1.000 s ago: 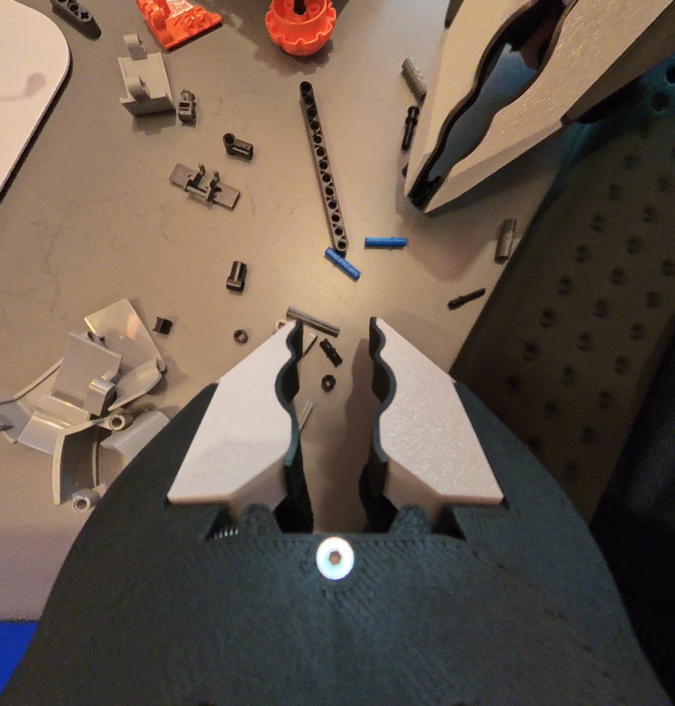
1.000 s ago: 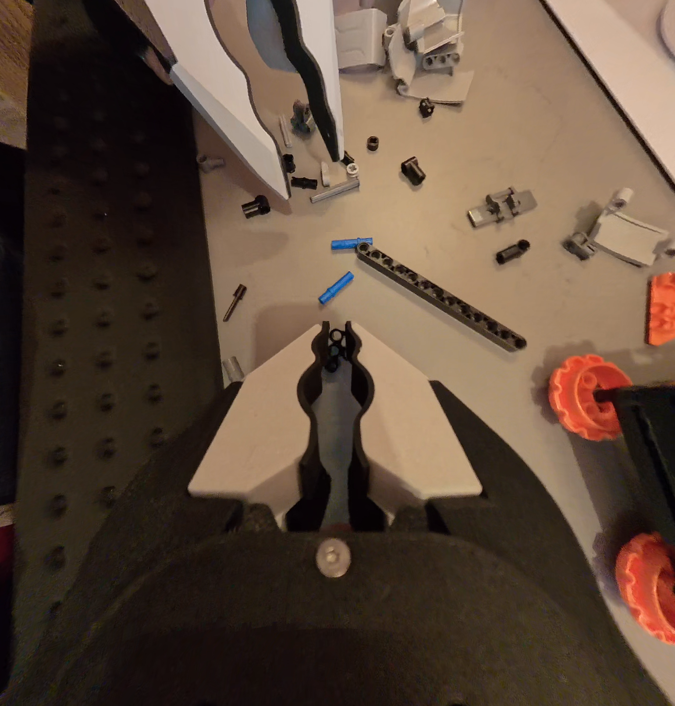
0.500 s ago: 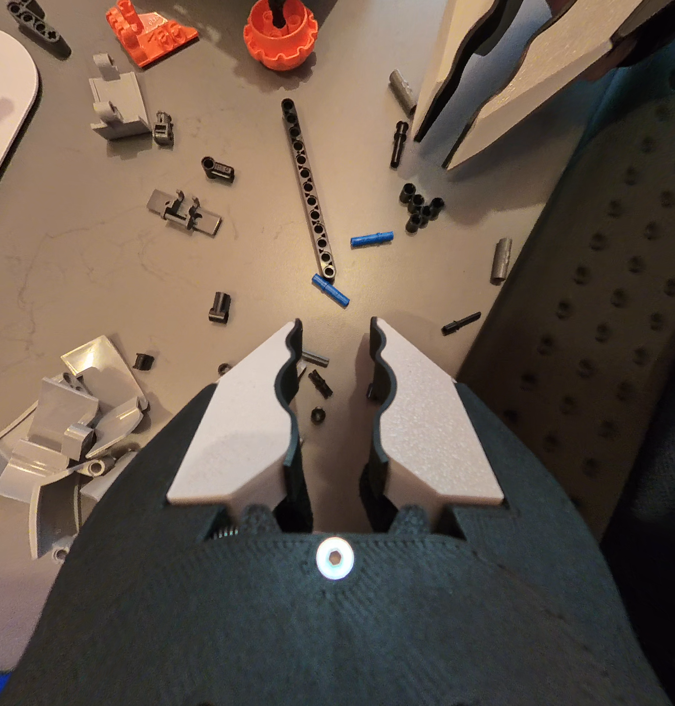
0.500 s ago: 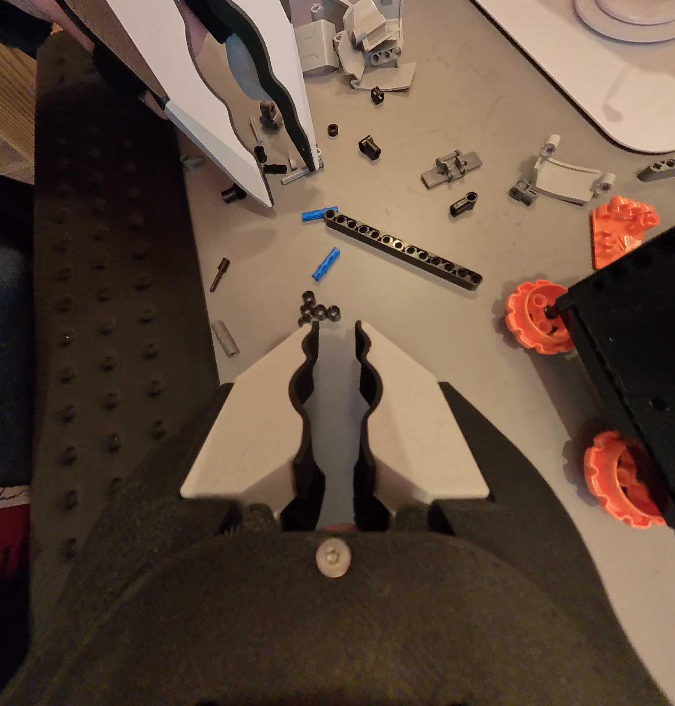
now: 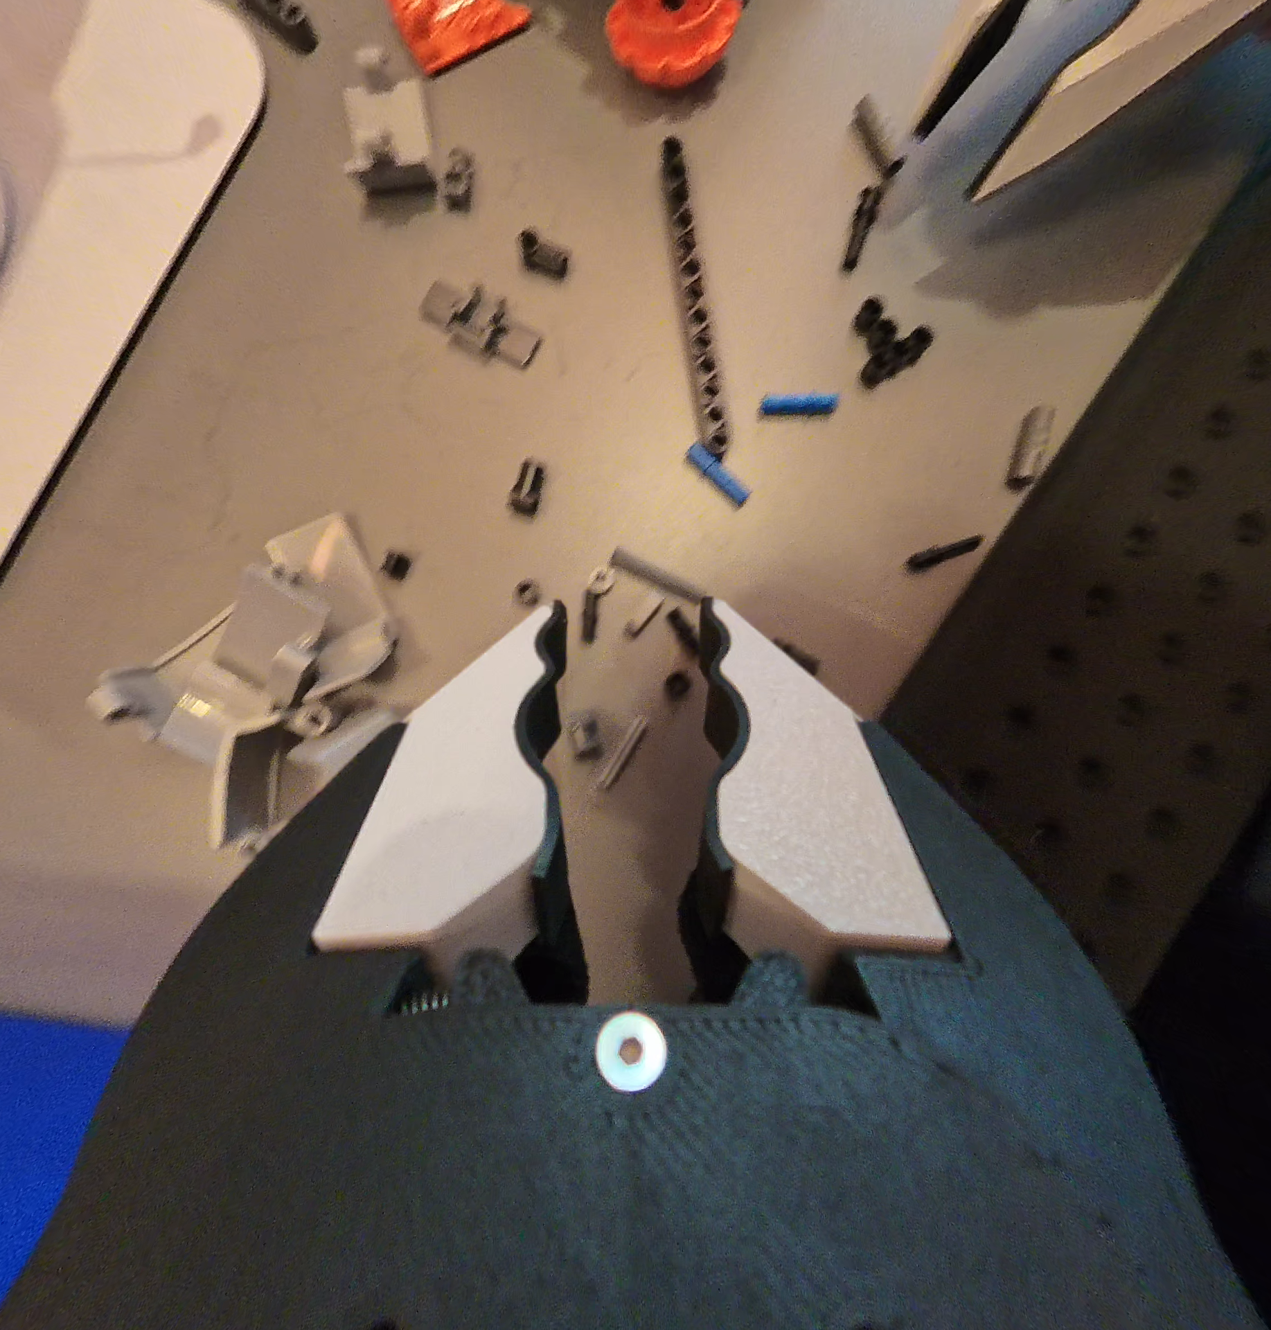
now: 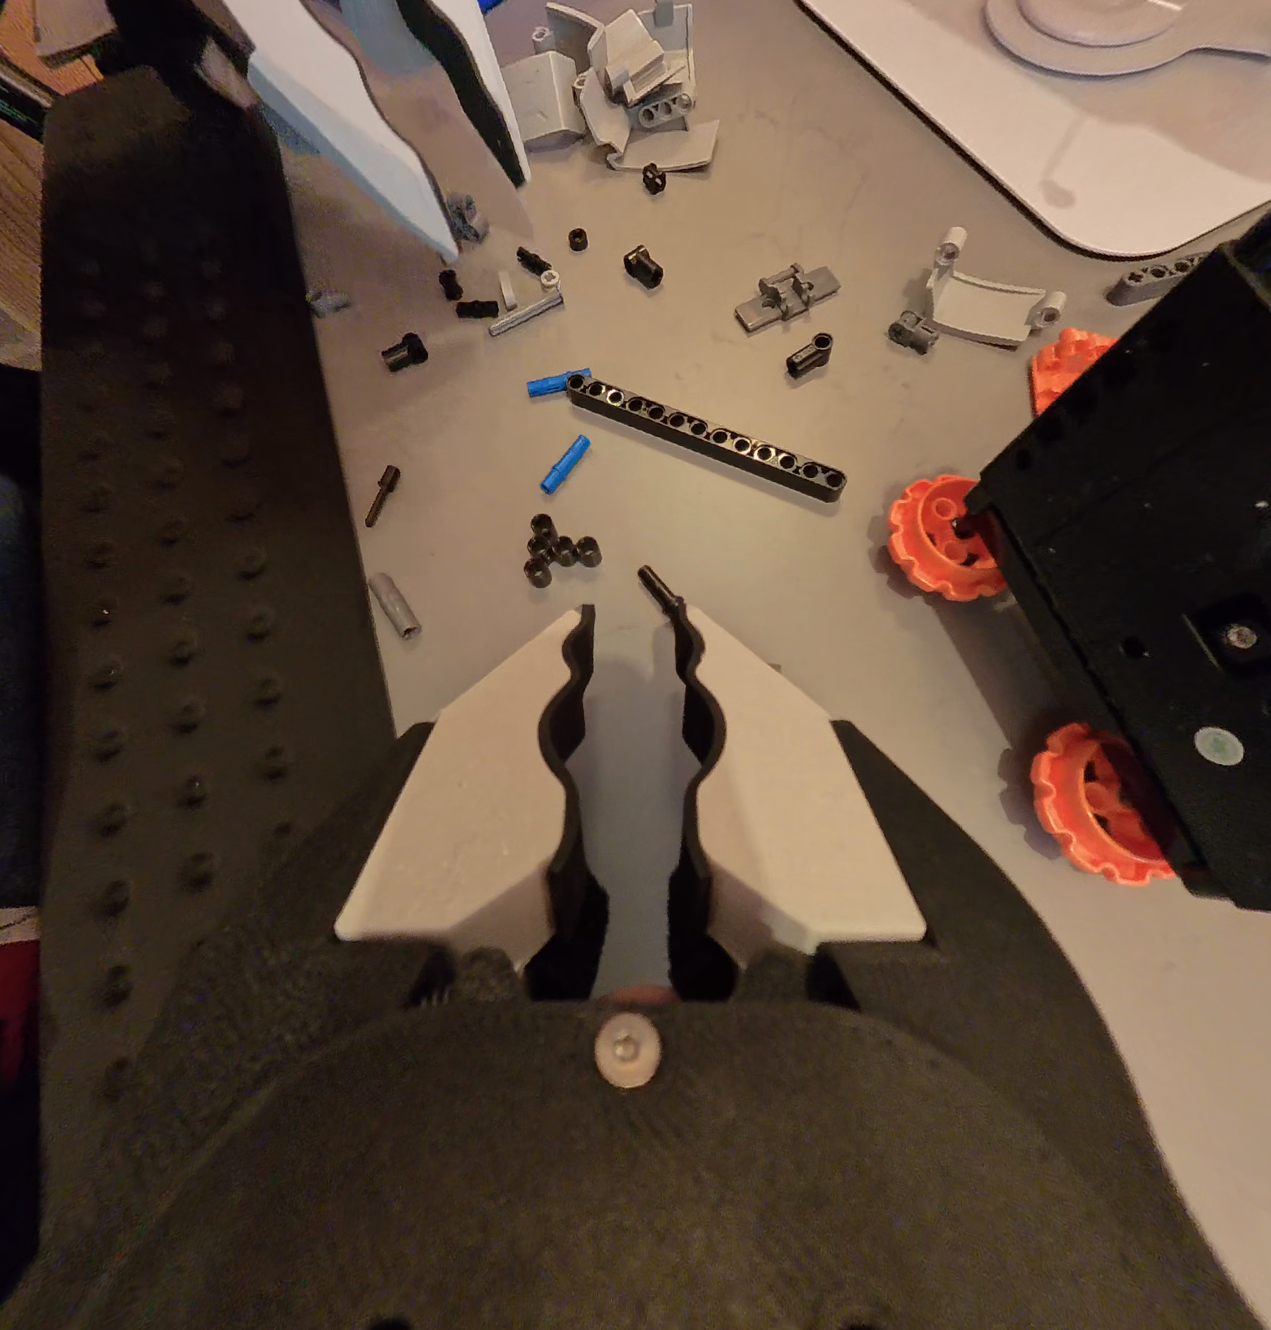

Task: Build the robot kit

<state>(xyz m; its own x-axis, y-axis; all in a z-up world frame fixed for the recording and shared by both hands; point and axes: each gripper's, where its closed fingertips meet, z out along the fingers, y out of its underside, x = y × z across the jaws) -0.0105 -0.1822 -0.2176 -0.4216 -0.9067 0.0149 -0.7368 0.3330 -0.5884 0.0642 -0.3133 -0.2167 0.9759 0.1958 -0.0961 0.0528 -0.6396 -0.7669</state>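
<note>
Right gripper [image 6: 634, 610]: jaws parted, nothing held.
Black connector cluster [image 6: 559, 550]: released, now lying just beyond them.
Left gripper [image 5: 631, 608]: jaws apart, empty.

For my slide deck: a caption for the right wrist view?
Open hand-held gripper over a grey table, black pin at its tip, beside a black connector cluster.

Right gripper [image 6: 631, 612] parted, empty, black pin [image 6: 659, 589] beside its fingers [image 6: 690, 633]
</note>
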